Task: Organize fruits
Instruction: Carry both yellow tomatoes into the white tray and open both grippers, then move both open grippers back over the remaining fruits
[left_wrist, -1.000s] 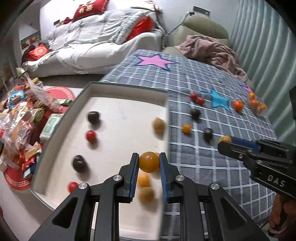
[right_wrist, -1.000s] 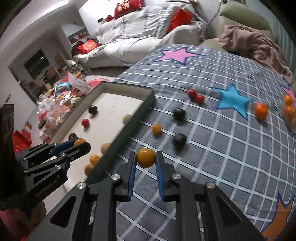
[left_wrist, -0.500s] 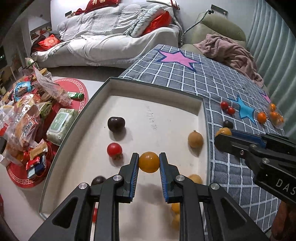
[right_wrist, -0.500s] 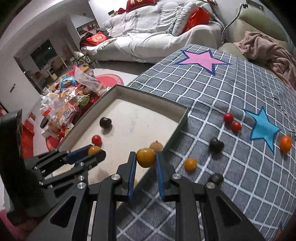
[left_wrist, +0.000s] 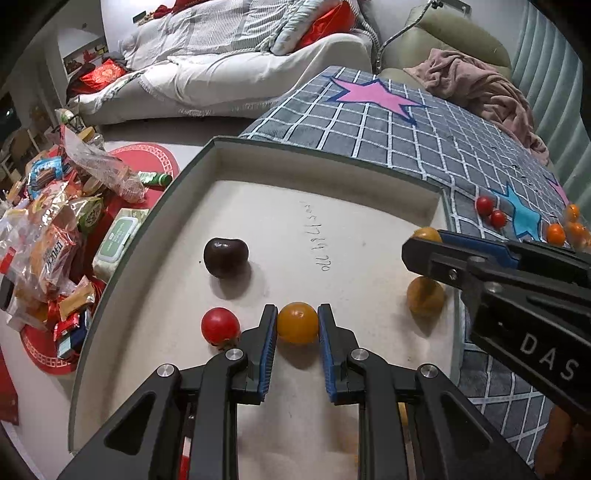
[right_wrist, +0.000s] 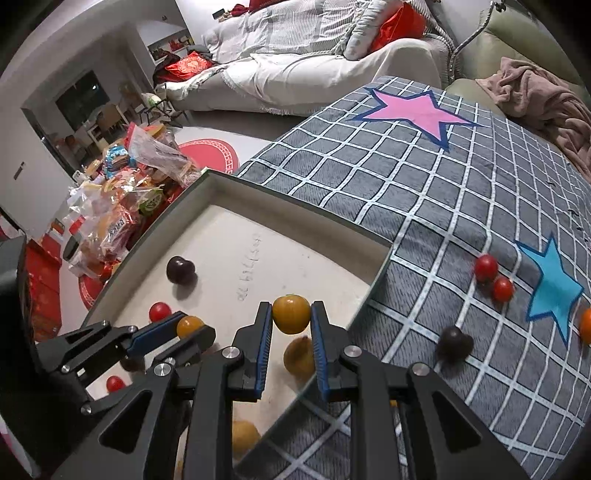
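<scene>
My left gripper (left_wrist: 297, 325) is shut on an orange tomato (left_wrist: 297, 322) low over the floor of the beige tray (left_wrist: 332, 173), beside a red tomato (left_wrist: 220, 325) and near a dark cherry (left_wrist: 225, 256). My right gripper (right_wrist: 291, 315) is shut on a yellow-orange fruit (right_wrist: 291, 313) above the tray's right side (right_wrist: 295, 210), over another yellow fruit (right_wrist: 300, 357). The right gripper also shows in the left wrist view (left_wrist: 424, 240), the left gripper in the right wrist view (right_wrist: 184, 328). A yellow fruit (left_wrist: 424, 296) lies by the tray's right wall.
On the grey checked cloth (right_wrist: 424, 184) lie two red tomatoes (right_wrist: 493, 277), a dark cherry (right_wrist: 453, 341) and orange fruits (left_wrist: 561, 229) at the far right. Snack bags (left_wrist: 55, 229) pile on the floor to the left. A sofa (left_wrist: 240, 74) stands behind.
Both grippers moved left from over the cloth to over the tray, each still holding its fruit. The left gripper has come lower toward the tray floor.
</scene>
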